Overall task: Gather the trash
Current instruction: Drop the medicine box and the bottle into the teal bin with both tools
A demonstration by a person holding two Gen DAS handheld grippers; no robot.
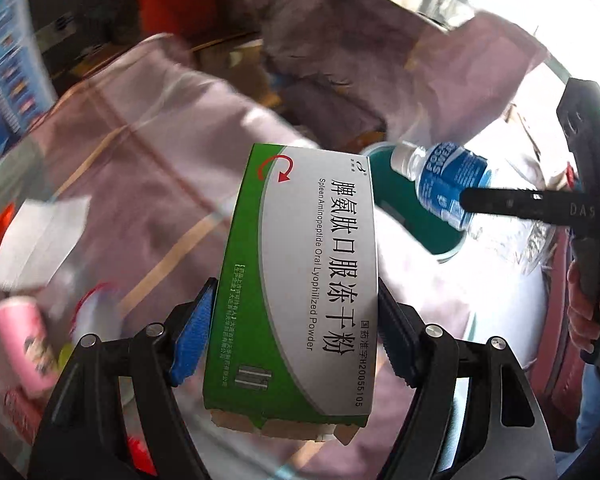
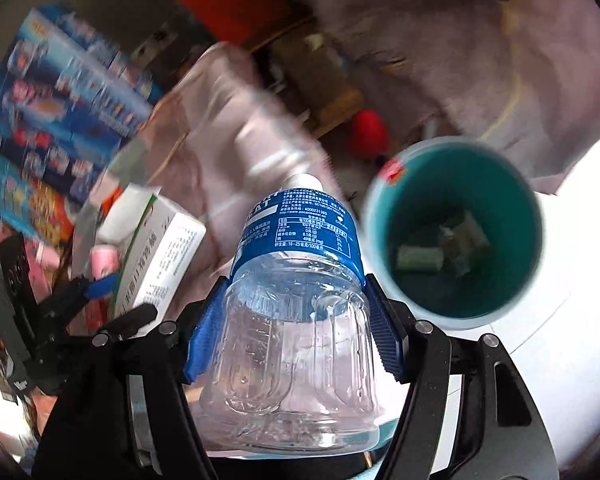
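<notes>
The plastic bottle [image 2: 296, 304], empty, light and easily dented, sits clamped between the jaws of the right gripper [image 2: 296, 320] across its ribbed clear body just below the blue label, cap pointing forward toward the teal-lined bin [image 2: 456, 236] close ahead on the right. The medicine box [image 1: 300, 280], stiff light cardboard, is clamped by its long sides in the left gripper [image 1: 296, 332], held above the pink cloth [image 1: 148, 152].
</notes>
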